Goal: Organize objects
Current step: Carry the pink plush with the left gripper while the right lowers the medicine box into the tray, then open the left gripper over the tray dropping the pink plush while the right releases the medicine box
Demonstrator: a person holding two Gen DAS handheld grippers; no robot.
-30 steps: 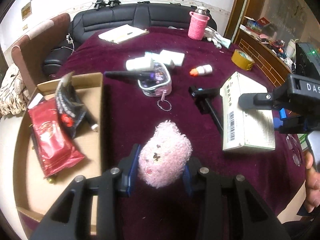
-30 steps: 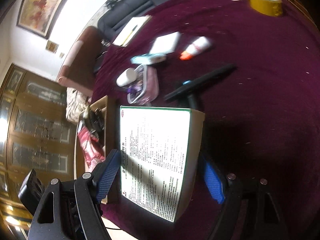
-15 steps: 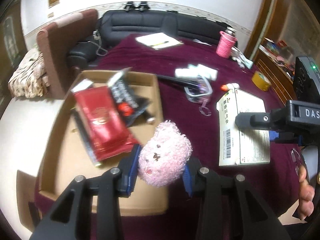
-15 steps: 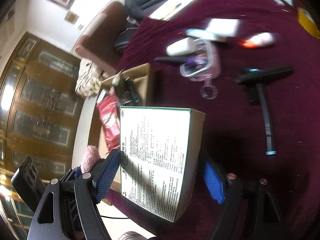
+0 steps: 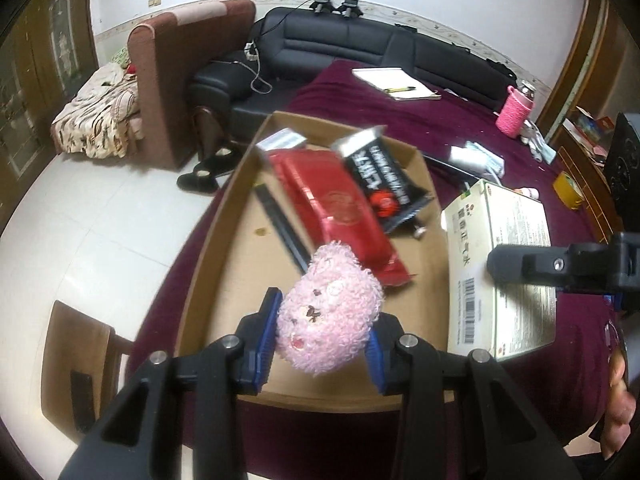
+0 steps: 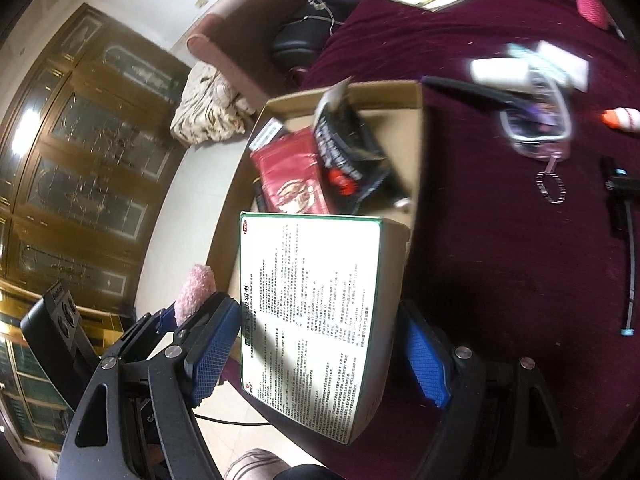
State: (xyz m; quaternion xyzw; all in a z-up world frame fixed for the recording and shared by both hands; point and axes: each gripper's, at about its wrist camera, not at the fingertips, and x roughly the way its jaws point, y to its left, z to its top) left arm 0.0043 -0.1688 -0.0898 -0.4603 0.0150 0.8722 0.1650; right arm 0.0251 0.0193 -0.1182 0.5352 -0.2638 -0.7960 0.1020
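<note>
Left hand-held gripper (image 5: 322,346) is clamped on the pink plush toy (image 5: 328,314), hovering over the near end of the cardboard box (image 5: 224,248); right hand-held gripper (image 6: 316,354) is squeezing the white carton (image 6: 310,312) just beside that box. Ahead in the box sit a red packet (image 5: 340,216) and black packet (image 5: 380,184), so roughly halfway. Past the right one, the clear pouch (image 6: 536,120), small bottle (image 6: 624,118) and black tool (image 6: 624,216) are still out on the bench (image 6: 500,220).

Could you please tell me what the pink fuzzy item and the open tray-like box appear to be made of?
The pink fuzzy toy looks like plush fabric: curly, matte pile. The shallow brown box looks like plain cardboard: matte brown walls with folded corners.
</note>
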